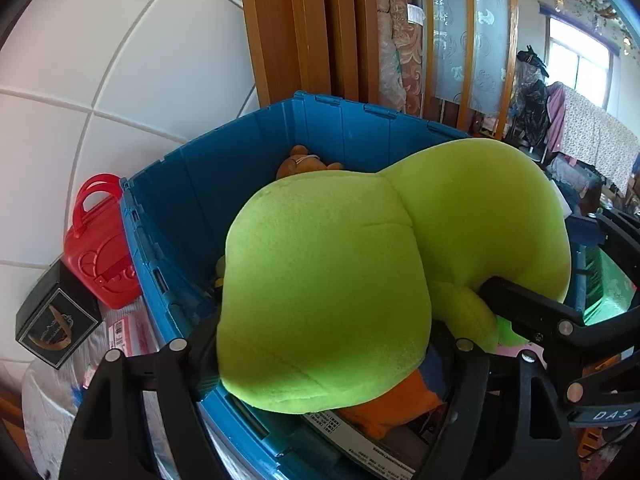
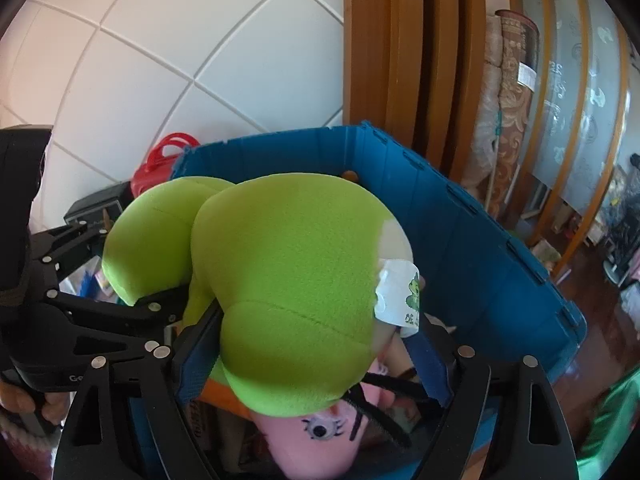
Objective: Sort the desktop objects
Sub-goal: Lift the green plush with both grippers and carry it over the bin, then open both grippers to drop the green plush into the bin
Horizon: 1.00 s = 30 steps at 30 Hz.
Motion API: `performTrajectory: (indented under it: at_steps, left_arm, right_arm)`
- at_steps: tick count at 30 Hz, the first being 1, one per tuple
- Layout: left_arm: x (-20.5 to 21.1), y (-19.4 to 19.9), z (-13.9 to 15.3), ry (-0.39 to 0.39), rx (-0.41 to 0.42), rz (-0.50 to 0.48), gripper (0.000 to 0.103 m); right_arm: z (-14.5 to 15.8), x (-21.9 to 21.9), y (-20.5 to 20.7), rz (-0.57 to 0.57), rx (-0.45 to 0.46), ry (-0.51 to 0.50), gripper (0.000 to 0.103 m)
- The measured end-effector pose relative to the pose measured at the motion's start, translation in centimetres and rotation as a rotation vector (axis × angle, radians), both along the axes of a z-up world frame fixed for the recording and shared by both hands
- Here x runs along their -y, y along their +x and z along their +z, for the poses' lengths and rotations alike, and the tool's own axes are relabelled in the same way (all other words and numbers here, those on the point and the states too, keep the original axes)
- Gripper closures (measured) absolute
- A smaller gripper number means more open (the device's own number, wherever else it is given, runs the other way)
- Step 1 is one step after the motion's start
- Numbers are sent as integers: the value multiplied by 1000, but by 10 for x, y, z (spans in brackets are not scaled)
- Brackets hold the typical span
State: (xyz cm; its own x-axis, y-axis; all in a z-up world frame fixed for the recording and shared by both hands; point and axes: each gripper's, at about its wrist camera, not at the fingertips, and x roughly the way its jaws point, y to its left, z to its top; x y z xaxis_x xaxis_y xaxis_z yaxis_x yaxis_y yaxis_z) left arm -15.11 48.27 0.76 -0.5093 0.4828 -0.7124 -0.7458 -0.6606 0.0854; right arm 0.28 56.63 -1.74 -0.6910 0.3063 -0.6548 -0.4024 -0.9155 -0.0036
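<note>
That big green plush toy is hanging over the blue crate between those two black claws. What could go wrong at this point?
1. The green plush toy is bulky and soft; the left gripper and right gripper pinch only part of it, so it might slip or sag unevenly.
2. The blue crate already holds a brown teddy and other things, so the plush may sit proud of the rim or tumble out.
3. It hides the crate floor from both cameras.

A blue crate (image 1: pixel 224 168) holds a brown teddy (image 1: pixel 306 162) and boxes.

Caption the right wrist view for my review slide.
Both grippers hold a green plush toy over the blue storage bin.
</note>
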Motion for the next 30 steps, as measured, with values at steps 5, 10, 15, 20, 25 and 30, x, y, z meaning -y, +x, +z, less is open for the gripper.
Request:
performTrajectory:
  at_steps: [5, 10, 15, 20, 25, 30]
  left_arm:
    - [-2, 1, 2, -14, -7, 26, 24]
    - [0, 9, 11, -7, -37, 50, 22]
    - [7, 15, 20, 5, -67, 50, 22]
    - [16, 19, 27, 33, -89, 56, 22]
    - [24, 17, 42, 58, -127, 88, 22]
    - [33, 19, 41, 62, -124, 74, 22]
  right_arm:
    - [3, -10, -3, -27, 6, 11, 17]
    - [8, -11, 1, -65, -18, 36, 6]
    - [17, -18, 5, -122, -53, 69, 1]
    - [26, -17, 6, -177, -73, 128, 0]
    - [31, -9, 8, -165, -75, 131, 0]
    - [29, -5, 11, -167, -78, 129, 0]
